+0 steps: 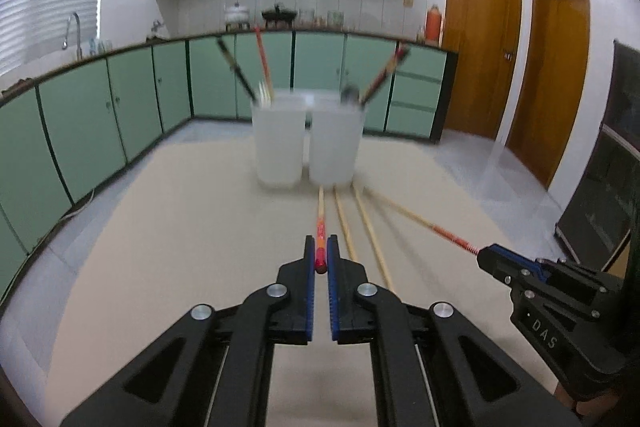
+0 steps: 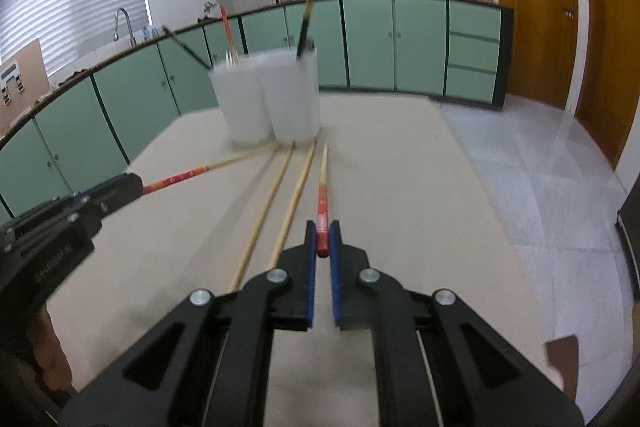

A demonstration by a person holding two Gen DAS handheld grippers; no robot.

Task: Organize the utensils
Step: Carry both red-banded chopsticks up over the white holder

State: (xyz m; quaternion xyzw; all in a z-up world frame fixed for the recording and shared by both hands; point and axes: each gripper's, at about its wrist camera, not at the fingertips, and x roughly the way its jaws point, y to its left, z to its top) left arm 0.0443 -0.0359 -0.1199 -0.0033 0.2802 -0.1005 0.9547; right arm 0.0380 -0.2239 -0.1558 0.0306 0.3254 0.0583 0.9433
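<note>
Behind both hand-held grippers, each pinching a red-handled chopstick, two white cups hold utensils.

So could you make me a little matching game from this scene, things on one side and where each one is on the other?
Things:
1. red-handled chopstick
2. second red-handled chopstick
3. two plain bamboo chopsticks
4. two white cups

Places:
A. lying loose on the table, between the grippers
B. clamped in the left gripper
C. standing at the far end of the table, utensils sticking out
D. clamped in the right gripper

Pairs: 1-B, 2-D, 3-A, 4-C
</note>
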